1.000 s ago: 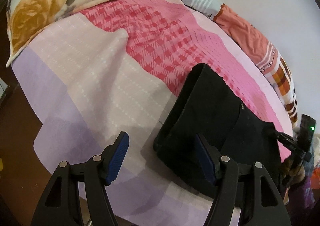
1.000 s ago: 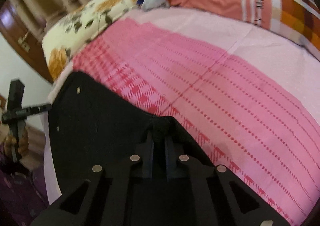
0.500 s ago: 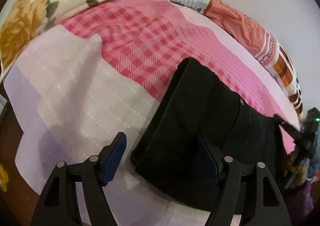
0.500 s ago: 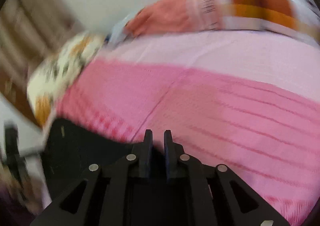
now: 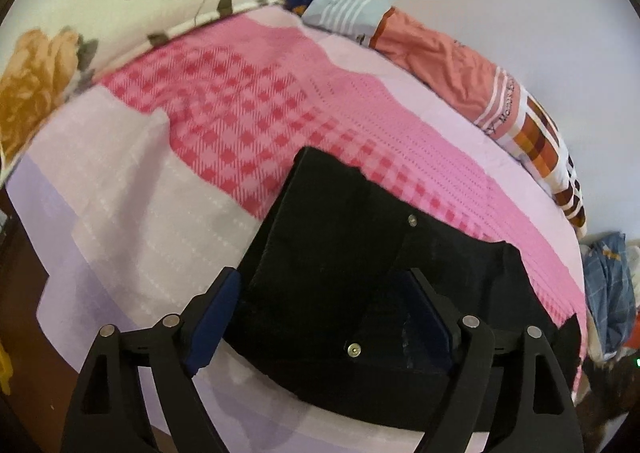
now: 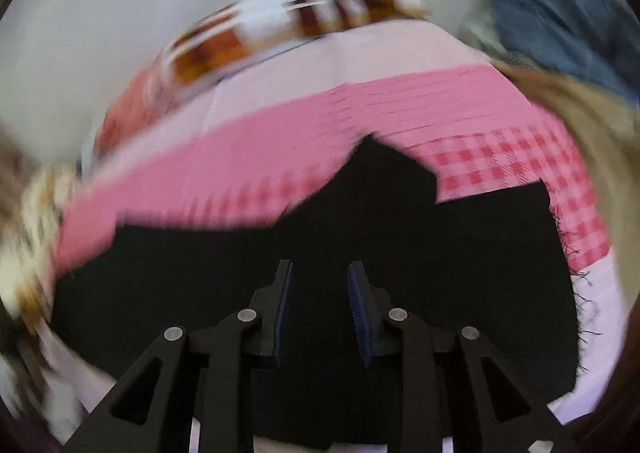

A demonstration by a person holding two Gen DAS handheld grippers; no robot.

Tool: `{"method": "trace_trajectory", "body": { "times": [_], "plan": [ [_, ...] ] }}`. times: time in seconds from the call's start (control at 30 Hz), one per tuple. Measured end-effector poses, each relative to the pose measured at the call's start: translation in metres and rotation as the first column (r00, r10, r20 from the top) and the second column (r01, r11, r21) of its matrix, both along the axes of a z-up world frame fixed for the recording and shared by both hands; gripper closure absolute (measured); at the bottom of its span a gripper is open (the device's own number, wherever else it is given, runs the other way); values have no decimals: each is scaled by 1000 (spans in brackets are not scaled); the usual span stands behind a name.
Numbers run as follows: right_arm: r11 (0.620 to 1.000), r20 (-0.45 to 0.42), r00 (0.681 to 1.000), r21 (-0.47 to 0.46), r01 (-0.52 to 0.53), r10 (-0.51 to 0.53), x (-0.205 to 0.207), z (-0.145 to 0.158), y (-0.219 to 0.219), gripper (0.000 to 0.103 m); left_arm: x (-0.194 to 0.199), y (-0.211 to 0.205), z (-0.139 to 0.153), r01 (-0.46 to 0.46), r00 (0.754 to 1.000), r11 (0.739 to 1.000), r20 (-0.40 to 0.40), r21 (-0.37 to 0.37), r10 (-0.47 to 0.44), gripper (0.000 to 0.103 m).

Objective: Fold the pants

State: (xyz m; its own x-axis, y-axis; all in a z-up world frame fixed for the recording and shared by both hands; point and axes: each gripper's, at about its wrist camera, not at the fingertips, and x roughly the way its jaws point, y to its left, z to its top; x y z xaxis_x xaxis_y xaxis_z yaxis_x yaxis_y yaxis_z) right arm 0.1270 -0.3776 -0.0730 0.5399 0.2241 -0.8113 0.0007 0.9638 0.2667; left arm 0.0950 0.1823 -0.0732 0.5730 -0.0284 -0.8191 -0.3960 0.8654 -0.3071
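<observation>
black pants (image 5: 340, 253), pink checked bedsheet (image 5: 240, 121)

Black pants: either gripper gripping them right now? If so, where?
Neither. The left gripper is opening, its pads clear of the black pants below. The right gripper is opening above the pants, nothing pinched between its pads.

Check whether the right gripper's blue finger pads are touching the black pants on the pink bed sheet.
Cannot tell. In the right wrist view the right gripper has its jaws opening over the black pants, with black fabric showing behind the pads; blur and dark cloth hide any contact or gap.
</observation>
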Motion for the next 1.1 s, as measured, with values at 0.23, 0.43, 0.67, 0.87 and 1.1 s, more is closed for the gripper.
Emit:
{"method": "trace_trajectory", "body": {
  "times": [0.23,0.43,0.67,0.87,1.1],
  "plan": [
    [954,-11,991,-269,-134,136,18,-37,77,69,-2,-3,3,-2,1000,999,1,-44,3,19],
    [961,-30,996,-264,-86,81,31,-38,59,97,-11,-8,14,25,999,1000,32,-1,-25,19],
    [865,-68,889,208,457,-453,-53,-34,-108,97,-6,-7,11,40,999,999,9,-36,-39,19],
    [573,-265,729,474,668,-631,-144,-100,-187,97,0,-10,4,50,999,998,-19,-37,-50,19],
    [444,-279,724,635,632,-631,-150,-129,-196,91,7,-18,-9,68,994,995,-76,-67,-73,19]
  ]
}}
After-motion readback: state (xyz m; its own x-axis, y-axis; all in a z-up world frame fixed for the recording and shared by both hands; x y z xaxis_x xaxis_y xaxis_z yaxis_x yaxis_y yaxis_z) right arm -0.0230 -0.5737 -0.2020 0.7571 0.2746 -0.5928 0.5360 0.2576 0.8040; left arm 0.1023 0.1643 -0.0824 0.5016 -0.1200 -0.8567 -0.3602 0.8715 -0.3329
